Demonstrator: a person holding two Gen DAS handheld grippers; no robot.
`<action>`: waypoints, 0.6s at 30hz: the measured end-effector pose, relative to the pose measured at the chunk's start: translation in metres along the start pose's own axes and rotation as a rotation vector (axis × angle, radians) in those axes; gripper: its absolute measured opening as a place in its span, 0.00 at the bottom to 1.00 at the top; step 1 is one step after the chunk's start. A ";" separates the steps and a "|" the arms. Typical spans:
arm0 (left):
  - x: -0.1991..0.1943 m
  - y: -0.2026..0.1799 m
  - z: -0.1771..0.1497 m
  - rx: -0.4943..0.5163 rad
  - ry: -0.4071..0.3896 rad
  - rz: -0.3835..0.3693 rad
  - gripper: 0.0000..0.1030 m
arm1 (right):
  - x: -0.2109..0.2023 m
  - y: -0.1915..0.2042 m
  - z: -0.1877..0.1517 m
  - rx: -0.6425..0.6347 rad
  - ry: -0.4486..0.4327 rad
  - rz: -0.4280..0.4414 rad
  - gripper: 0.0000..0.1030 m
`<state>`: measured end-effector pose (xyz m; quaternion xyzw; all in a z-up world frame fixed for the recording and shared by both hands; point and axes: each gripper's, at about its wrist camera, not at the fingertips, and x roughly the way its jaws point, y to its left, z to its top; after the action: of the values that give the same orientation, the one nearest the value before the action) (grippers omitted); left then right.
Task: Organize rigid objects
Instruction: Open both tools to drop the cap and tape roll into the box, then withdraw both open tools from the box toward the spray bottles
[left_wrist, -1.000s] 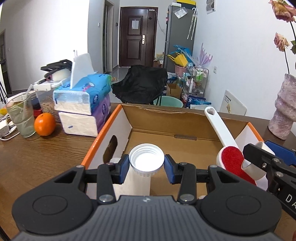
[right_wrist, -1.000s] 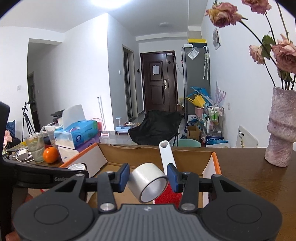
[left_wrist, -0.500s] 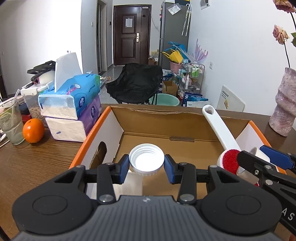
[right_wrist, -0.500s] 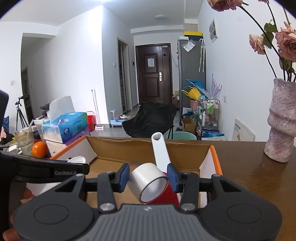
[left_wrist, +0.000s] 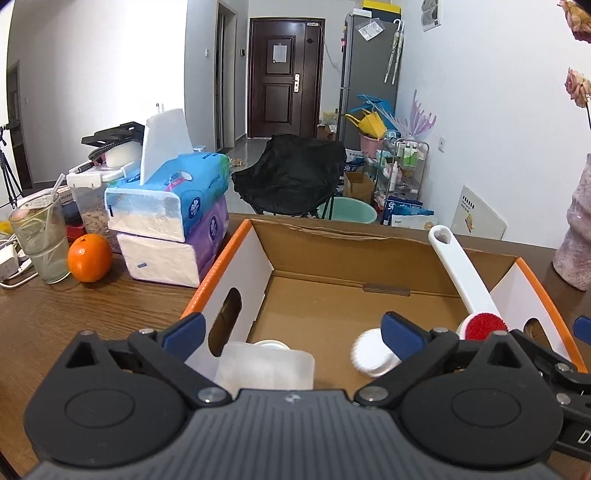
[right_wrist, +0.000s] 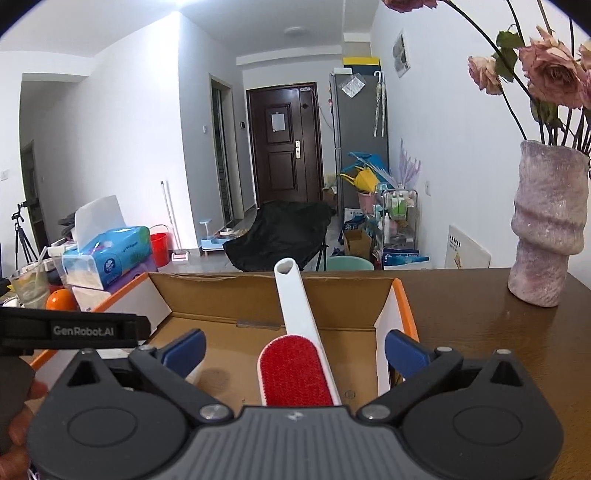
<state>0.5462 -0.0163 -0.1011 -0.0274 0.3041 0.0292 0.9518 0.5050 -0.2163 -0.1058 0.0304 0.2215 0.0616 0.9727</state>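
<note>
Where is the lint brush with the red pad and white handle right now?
In the left wrist view, the lint brush with the red pad and white handle lies inside the orange-edged cardboard box, along its right side, handle leaning on the back wall.

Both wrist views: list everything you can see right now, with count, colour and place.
Cardboard box: 1, brown with orange rim, open on table.
Lint brush: 1, white handle, red pad, leaning inside box at right.
Plastic jar: 1, translucent, inside box near left wall.
Tape roll: 1, white, on box floor.
Tissue packs: 2, blue on purple, left of box.
Orange: 1, beside tissue packs.
Glass: 1, clear, far left.
Vase: 1, pink, with flowers, right of box.
Table: 1, dark wood.
Left gripper: open, over box.
Right gripper: open, over brush.
</note>
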 end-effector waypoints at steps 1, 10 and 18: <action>0.000 0.000 0.000 0.002 0.002 0.004 1.00 | 0.000 0.000 0.000 -0.001 0.000 0.000 1.00; -0.001 0.001 0.000 -0.002 0.012 0.007 1.00 | -0.002 0.004 0.001 0.000 -0.003 0.004 1.00; -0.007 0.006 0.002 -0.012 0.025 0.024 1.00 | -0.010 0.007 0.003 0.005 -0.002 0.022 1.00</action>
<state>0.5412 -0.0104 -0.0958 -0.0299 0.3159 0.0423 0.9474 0.4966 -0.2110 -0.0982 0.0353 0.2202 0.0717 0.9722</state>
